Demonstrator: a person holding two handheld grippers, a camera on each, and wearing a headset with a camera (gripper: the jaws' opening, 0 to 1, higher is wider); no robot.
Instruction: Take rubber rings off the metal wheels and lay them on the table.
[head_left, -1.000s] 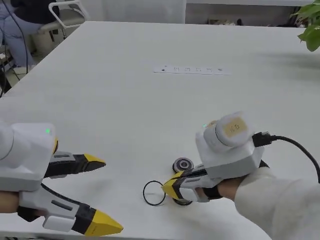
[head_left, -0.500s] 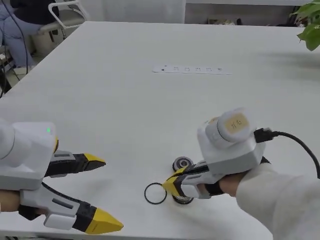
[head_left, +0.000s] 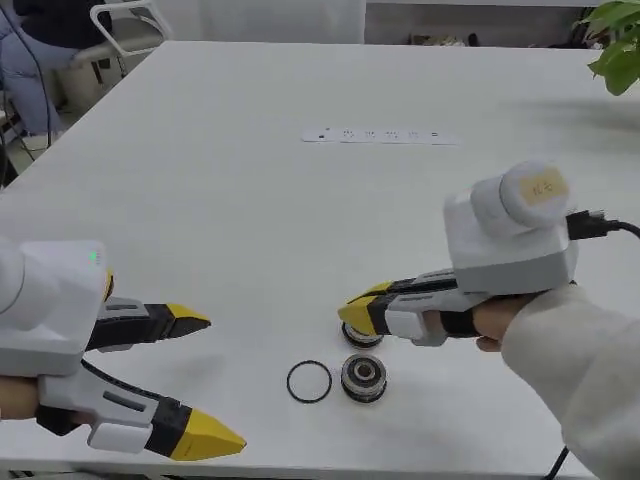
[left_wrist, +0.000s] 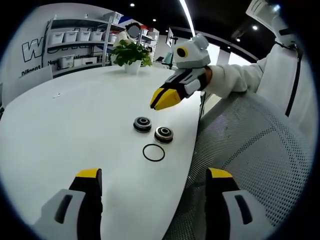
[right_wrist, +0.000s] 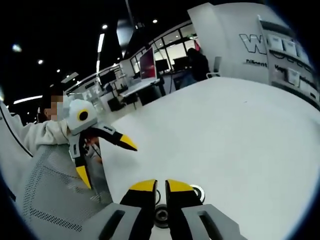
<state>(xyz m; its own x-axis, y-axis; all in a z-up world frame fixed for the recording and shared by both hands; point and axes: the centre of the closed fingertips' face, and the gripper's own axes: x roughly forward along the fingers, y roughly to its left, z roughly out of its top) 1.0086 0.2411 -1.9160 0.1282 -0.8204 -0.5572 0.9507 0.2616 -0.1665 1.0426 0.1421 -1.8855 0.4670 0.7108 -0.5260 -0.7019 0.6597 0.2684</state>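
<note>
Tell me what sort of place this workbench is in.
Probably an open-plan office or showroom: shelves of storage bins stand along a lettered wall, desks with monitors sit beyond the big white table, and a potted plant stands on it.

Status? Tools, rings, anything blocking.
Left tool open, off the work. Right tool shut, empty, over far wheel. One ring flat on table beside near wheel. Nothing blocking.

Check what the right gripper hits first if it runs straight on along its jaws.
Likely the bare table top, past the far wheel that the right gripper hangs above, tilted slightly down. The ring and near wheel lie beside its line. Depth is unclear.
</note>
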